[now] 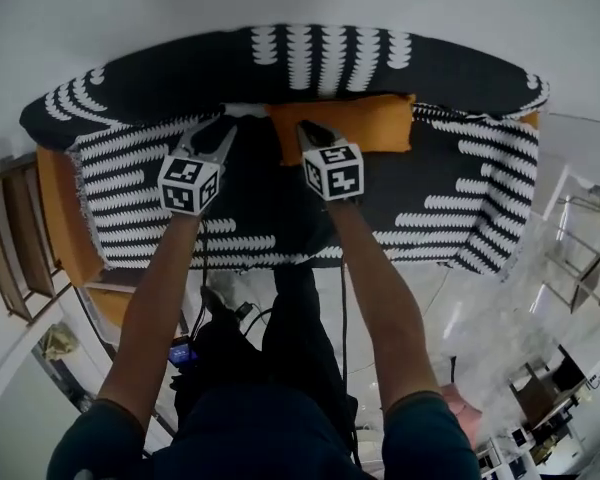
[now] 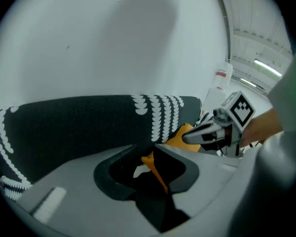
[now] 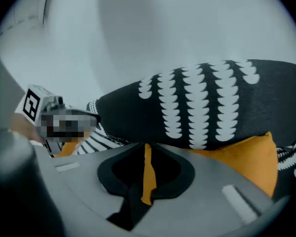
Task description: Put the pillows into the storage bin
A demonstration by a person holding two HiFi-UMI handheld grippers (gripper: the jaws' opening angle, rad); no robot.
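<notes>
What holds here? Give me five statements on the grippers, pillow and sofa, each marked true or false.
1. The right gripper is shut on the orange pillow. True.
2. The pillow lies on the floor. False: it sits on the sofa, against the backrest.
3. The sofa cover is black with white patterns. True.
4. The left gripper hangs empty. False: orange fabric sits pinched between its jaws.
5. A storage bin stands on the sofa. False: none shows.

A pillow (image 1: 365, 123) is lying on the sofa (image 1: 130, 188) seat, against the backrest (image 1: 310, 58). The left tool (image 1: 218, 126) and right tool (image 1: 305, 130) are sitting side by side before it, its edge between each one's jaws.
</notes>
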